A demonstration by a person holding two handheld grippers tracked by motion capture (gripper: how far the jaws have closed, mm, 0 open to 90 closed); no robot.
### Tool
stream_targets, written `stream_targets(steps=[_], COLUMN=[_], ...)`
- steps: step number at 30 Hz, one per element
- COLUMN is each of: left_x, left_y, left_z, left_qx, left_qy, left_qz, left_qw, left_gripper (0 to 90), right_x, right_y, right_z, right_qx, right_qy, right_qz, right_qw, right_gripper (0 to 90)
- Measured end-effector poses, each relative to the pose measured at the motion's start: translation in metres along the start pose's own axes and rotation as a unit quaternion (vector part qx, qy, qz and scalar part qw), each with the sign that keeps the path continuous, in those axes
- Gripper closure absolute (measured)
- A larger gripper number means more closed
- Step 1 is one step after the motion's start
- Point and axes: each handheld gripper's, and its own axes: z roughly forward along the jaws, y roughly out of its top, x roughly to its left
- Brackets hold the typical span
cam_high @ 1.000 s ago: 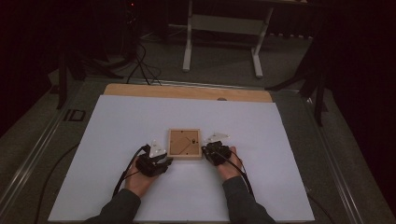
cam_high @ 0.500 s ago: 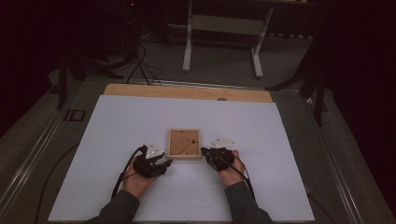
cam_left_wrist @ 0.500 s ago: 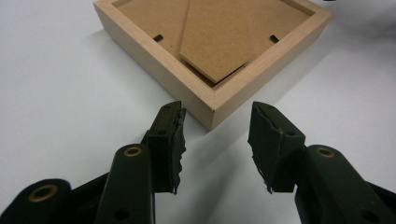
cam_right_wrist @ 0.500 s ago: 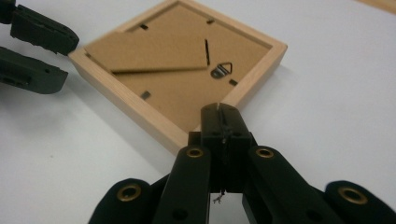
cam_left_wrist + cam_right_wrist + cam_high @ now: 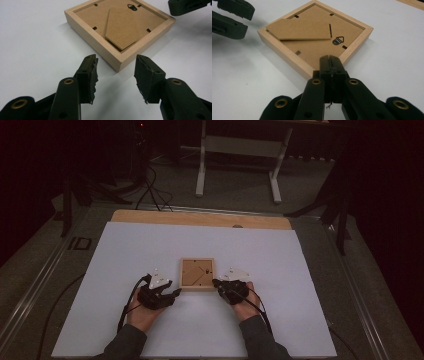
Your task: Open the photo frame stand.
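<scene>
Black fingers with brass rivets, trailing black cables, dark grey sleeves.

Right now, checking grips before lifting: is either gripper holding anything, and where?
Neither. Left gripper stands open short of the square wooden picture frame's corner; right gripper is shut at another corner.

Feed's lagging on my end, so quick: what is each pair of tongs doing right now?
Left tongs: open, jaws just widened, nothing between them, short of the wooden picture frame's corner.
Right tongs: shut, empty, tips at the frame's near corner.
</scene>
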Motion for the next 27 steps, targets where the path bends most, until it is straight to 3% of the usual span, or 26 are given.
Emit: stream_targets(steps=[14, 27], left_x=[-0.001, -0.002], left_y=[0.009, 0.026], left_z=[-0.003, 0.011], left_qx=[-0.005, 0.009], left_qy=[-0.01, -0.006], left_qz=[-0.005, 0.002], left_qw=[0.9999, 0.9999], left_gripper=[51.7, 50.6], right_x=[0.0, 0.001], right_y=[-0.001, -0.002], right_z=[0.002, 0.002], right_qx=[0.003, 0.002], right_qy=[0.005, 0.006], right_qz=[0.011, 0.011], right_qw=[0.9999, 0.9999], right_gripper=[90.0, 90.0])
